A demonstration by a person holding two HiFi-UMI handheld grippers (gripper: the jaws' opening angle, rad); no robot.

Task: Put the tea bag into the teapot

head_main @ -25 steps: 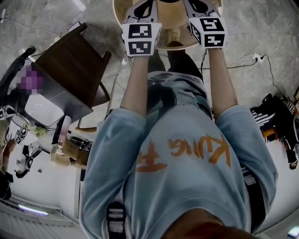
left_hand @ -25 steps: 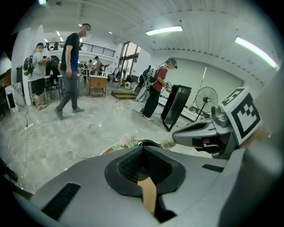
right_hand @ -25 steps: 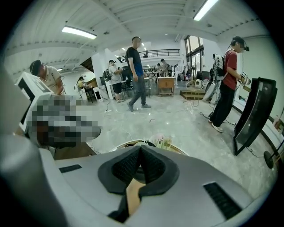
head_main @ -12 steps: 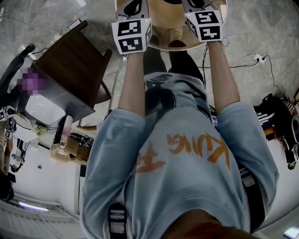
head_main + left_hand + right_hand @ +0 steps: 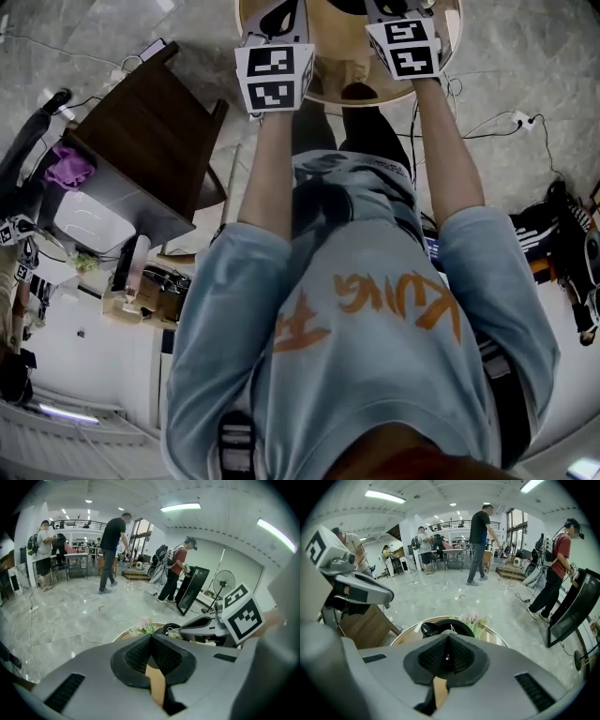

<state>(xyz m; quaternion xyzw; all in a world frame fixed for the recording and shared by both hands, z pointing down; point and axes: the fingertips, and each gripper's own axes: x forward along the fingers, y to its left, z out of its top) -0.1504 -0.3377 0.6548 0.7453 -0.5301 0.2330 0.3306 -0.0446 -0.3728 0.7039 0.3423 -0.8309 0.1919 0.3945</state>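
The black teapot (image 5: pixel 441 627) sits on a round wooden table (image 5: pixel 407 636), just beyond my right gripper (image 5: pixel 447 637), whose jaws are shut with nothing in them. A thin white bit shows at the teapot's rim; I cannot tell whether it is the tea bag. In the left gripper view the teapot (image 5: pixel 171 629) is mostly hidden behind my left gripper (image 5: pixel 151 637), which is also shut and empty. In the head view the marker cubes of the left gripper (image 5: pixel 274 77) and the right gripper (image 5: pixel 406 47) hover side by side over the table's near edge (image 5: pixel 337 94).
A bunch of pale flowers (image 5: pixel 474 619) lies on the table beside the teapot. A dark wooden side table (image 5: pixel 145 141) stands to my left. Cables (image 5: pixel 487 122) run over the marble floor. Several people (image 5: pixel 479 543) stand and walk farther back in the hall.
Both grippers have moved a little forward, farther over the round table. The jaws of both have stayed shut.
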